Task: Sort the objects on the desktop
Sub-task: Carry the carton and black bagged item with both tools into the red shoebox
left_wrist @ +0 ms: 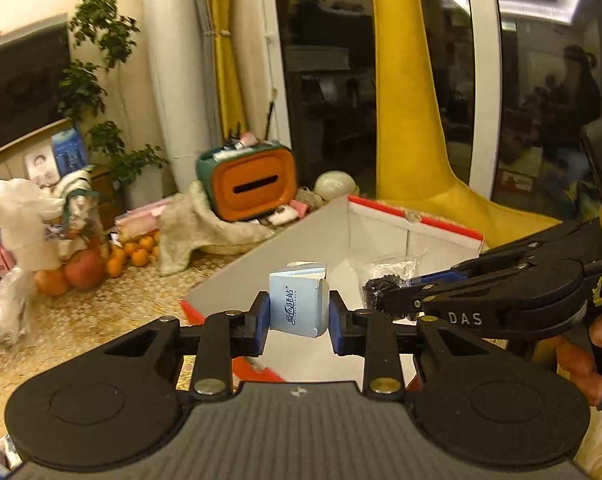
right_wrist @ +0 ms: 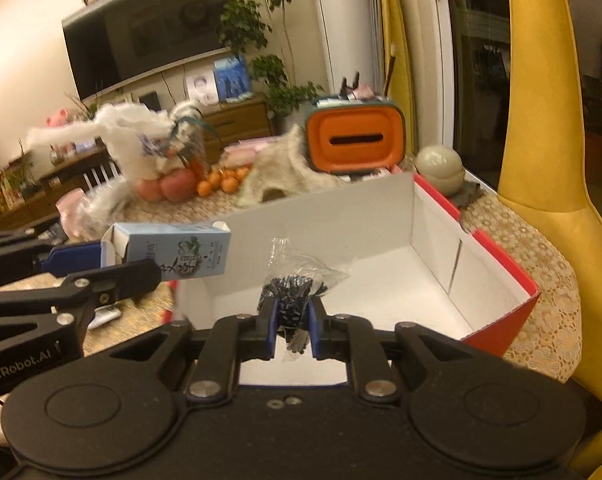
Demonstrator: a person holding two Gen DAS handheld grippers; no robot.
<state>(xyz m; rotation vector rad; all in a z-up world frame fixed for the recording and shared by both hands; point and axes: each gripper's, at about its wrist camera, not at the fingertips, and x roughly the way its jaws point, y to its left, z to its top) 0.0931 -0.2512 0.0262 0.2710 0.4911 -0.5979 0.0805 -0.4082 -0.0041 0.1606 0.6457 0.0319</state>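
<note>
My left gripper (left_wrist: 299, 314) is shut on a small light-blue carton (left_wrist: 299, 304) and holds it above the near edge of an open red box with a white inside (left_wrist: 381, 236). The carton also shows in the right wrist view (right_wrist: 173, 250), lying sideways between the left fingers (right_wrist: 113, 276). My right gripper (right_wrist: 293, 314) is shut on a clear plastic bag of small black pieces (right_wrist: 295, 286) and holds it over the red box (right_wrist: 501, 264). In the left wrist view the right gripper (left_wrist: 385, 300) comes in from the right, close beside the carton.
Behind the box stand an orange and green container (left_wrist: 253, 184), a beige cloth (left_wrist: 205, 232), a round pale ball (left_wrist: 335, 186), apples and oranges (left_wrist: 101, 264) and a white plush toy (left_wrist: 25, 224). A yellow chair (right_wrist: 541, 120) stands at the right on the lace tablecloth (right_wrist: 541, 280).
</note>
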